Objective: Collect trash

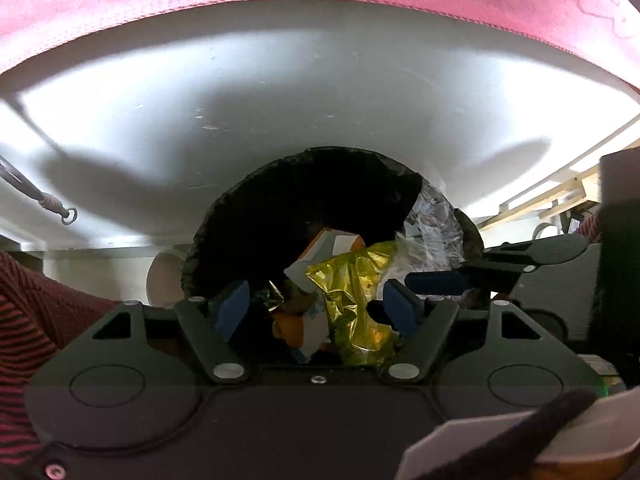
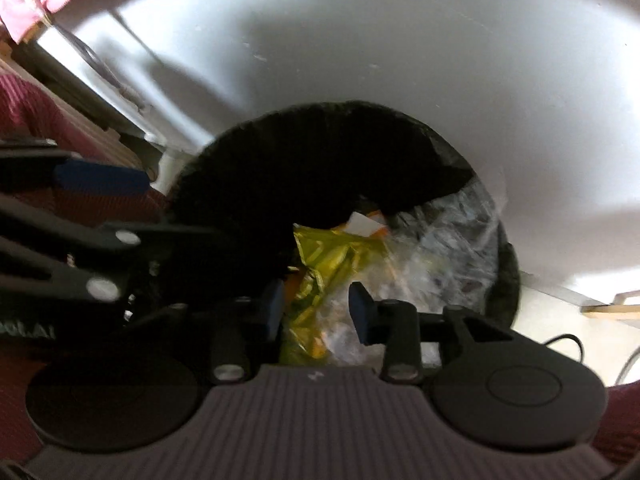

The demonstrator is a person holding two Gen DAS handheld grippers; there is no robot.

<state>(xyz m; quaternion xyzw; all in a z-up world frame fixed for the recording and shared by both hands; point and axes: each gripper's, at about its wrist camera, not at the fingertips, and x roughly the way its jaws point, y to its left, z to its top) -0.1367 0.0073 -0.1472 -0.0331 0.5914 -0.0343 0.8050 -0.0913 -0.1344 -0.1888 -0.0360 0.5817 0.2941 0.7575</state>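
Both views look down into a black bin (image 1: 296,200) standing on a white surface (image 1: 280,80). Inside lie the trash items: a crumpled yellow foil wrapper (image 1: 352,288), an orange-and-white carton (image 1: 328,248) and clear crinkled film (image 1: 432,216) toward the right wall. The left hand-held gripper (image 1: 316,308) hangs over the bin mouth, jaws moderately wide, pads clear of everything. The right hand-held gripper (image 2: 316,308) stands at a narrower gap astride foil and film — contact cannot be told through the blur. Judged handling: all pieces light; foil and film are soft, slippery, best pinched at a bunched fold — the carton is stiffer, taken across its flat faces.
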